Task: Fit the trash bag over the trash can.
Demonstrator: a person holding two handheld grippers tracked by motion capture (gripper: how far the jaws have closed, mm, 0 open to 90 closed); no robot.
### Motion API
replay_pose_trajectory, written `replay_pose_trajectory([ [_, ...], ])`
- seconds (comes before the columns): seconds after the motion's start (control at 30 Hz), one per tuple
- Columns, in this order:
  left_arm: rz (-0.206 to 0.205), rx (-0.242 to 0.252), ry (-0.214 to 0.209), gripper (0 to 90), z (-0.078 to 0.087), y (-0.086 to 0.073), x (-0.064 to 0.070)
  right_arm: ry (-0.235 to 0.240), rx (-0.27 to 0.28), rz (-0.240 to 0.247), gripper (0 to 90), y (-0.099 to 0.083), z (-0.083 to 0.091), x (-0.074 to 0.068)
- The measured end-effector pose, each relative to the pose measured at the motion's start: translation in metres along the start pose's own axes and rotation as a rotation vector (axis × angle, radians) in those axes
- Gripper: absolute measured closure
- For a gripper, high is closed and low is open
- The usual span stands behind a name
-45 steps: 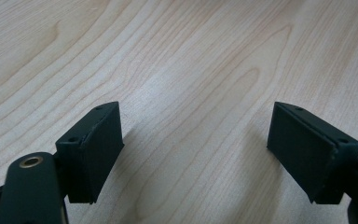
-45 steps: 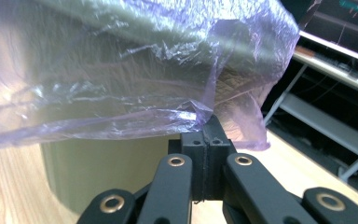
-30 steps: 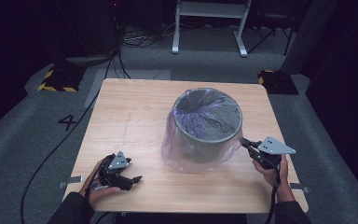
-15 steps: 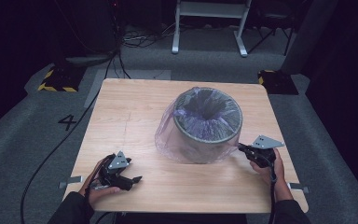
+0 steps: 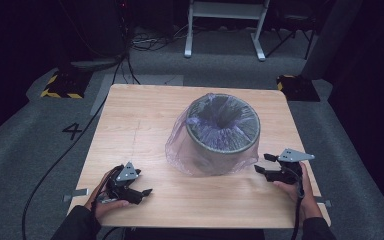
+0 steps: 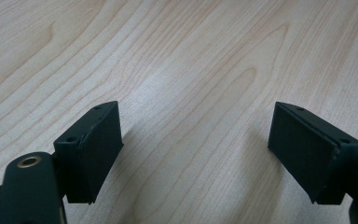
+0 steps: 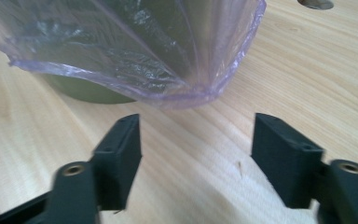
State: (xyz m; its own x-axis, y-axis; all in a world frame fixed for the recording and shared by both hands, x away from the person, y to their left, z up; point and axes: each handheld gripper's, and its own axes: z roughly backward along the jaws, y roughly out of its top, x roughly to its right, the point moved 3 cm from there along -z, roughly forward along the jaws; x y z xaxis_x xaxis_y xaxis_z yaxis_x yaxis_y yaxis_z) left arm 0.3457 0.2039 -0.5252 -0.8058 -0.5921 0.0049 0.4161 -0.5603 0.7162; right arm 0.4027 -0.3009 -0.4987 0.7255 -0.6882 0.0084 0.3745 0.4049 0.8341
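Standing on one table (image 5: pixel 145 120): one bin (image 5: pixel 223 131), one bag (image 5: pixel 180 150), two grippers.

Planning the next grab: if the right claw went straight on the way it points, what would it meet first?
Most likely the loose purple bag skirt draped over the bin; the open right claw points at its hem, not yet touching it.

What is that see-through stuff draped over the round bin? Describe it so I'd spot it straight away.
Start at the wooden table, then find the dark round bin standing right of its middle. The plastic bag lines the bin's inside and folds over its rim, hanging down the outside to the tabletop. It is thin, crinkled and faintly purple, the one translucent thing there, and the open right gripper sits just beside its hem.
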Motion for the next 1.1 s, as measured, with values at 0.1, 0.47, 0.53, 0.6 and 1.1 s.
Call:
replay_pose_trajectory([
  [0.1, 0.0, 0.0, 0.0, 17.1, 0.0, 0.0, 0.0, 0.013, 0.028, -0.023, 25.2, -0.001, 0.011, 0.001],
  [0.47, 0.0, 0.0, 0.0, 17.1, 0.0, 0.0, 0.0, -0.007, 0.206, -0.069, 21.9, 0.033, 0.057, -0.009],
  [0.53, 0.0, 0.0, 0.0, 17.1, 0.0, 0.0, 0.0, -0.012, 0.24, -0.049, 21.0, 0.045, 0.062, -0.013],
  [0.6, 0.0, 0.0, 0.0, 17.1, 0.0, 0.0, 0.0, -0.018, 0.261, -0.026, 20.8, 0.056, 0.067, -0.017],
  [1.1, 0.001, 0.0, -0.001, 17.0, 0.0, 0.0, 0.0, 0.009, 0.297, 0.052, 23.9, 0.143, 0.07, -0.029],
])
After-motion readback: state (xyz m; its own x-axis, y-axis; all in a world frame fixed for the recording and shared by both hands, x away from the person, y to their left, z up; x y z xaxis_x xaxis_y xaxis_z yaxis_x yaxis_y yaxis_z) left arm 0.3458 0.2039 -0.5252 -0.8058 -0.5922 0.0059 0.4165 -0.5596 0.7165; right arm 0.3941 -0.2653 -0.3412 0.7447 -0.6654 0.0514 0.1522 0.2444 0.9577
